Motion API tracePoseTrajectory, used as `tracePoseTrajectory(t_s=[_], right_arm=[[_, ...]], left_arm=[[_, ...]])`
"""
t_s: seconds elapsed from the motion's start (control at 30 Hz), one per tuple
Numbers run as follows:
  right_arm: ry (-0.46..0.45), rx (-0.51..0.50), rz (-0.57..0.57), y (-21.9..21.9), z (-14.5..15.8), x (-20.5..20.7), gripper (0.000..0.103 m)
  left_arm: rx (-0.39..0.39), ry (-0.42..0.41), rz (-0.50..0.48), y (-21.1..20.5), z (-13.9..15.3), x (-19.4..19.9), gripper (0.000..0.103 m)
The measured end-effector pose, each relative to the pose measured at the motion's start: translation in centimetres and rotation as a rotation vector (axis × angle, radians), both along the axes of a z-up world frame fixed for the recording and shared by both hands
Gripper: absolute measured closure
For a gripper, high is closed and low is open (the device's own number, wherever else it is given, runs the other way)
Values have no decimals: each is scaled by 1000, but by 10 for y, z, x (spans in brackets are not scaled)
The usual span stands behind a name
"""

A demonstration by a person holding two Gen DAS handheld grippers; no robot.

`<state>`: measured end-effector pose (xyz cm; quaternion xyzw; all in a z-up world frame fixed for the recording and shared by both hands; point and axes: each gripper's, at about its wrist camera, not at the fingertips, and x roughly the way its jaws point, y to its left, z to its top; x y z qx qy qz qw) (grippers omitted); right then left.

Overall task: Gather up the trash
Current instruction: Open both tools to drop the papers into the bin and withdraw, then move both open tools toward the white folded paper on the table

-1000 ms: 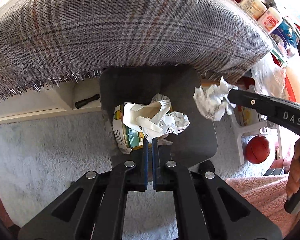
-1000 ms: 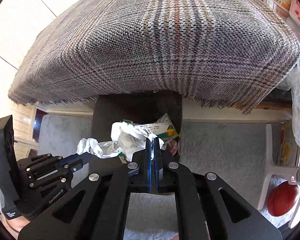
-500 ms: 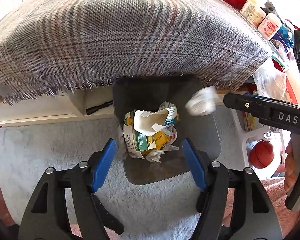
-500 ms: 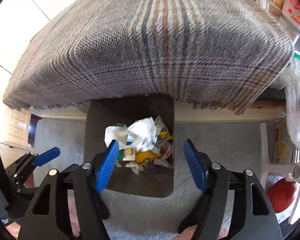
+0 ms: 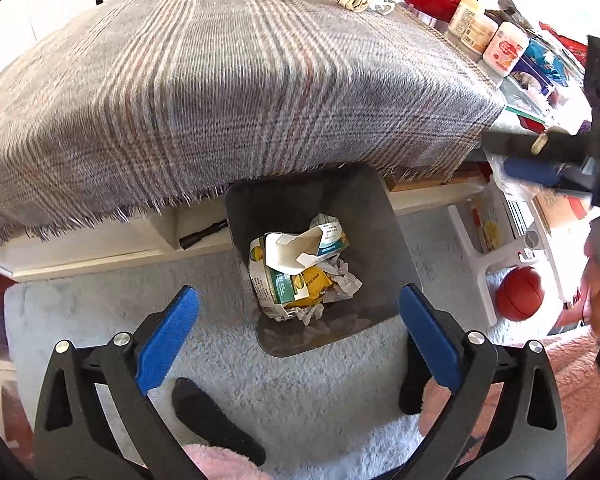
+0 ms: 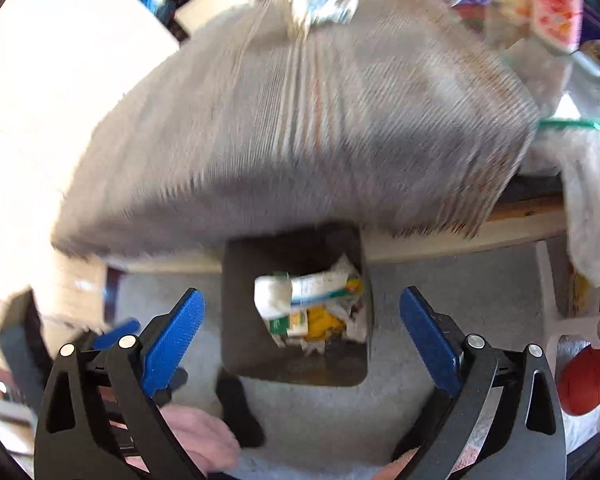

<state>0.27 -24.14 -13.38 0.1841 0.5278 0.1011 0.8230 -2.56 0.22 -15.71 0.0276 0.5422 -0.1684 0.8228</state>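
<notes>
Pale shaggy carpet (image 5: 112, 312) runs under a dark bin (image 5: 384, 240) holding crumpled paper and cartons (image 5: 296, 268). Both my grippers hover above it, left gripper (image 5: 298, 332) and right gripper (image 6: 302, 328), jaws just sprung wide, nothing between them. At twelve o'clock hangs a plaid cloth (image 5: 228, 92); at three o'clock, blurred, probably a red ball (image 6: 584, 380).

Woven plaid cloth (image 5: 236, 92) fringed; bin (image 5: 396, 264) matt plastic; crumpled paper (image 5: 346, 280); fluffy rug (image 5: 100, 312).

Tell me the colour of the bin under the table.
Dark grey bin, clearest in the left wrist view.
</notes>
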Motion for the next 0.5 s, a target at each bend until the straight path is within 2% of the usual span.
tracePoseTrajectory(t_s=[0.13,0.27,0.4,0.5], right_arm=[[-55,-16,-62,-30,36,16,3],[-93,-89,-91,-46,66,44,3],[-115,-138,-85,-50,84,86,4],[-135,-175,-82,-48,87,116,5]], left_arm=[[49,-29,12,5,21,19,8],[58,-73,37,9,53,54,8],[105,-132,32,0,80,93,8],[135,-168,48,-9,93,123,8]])
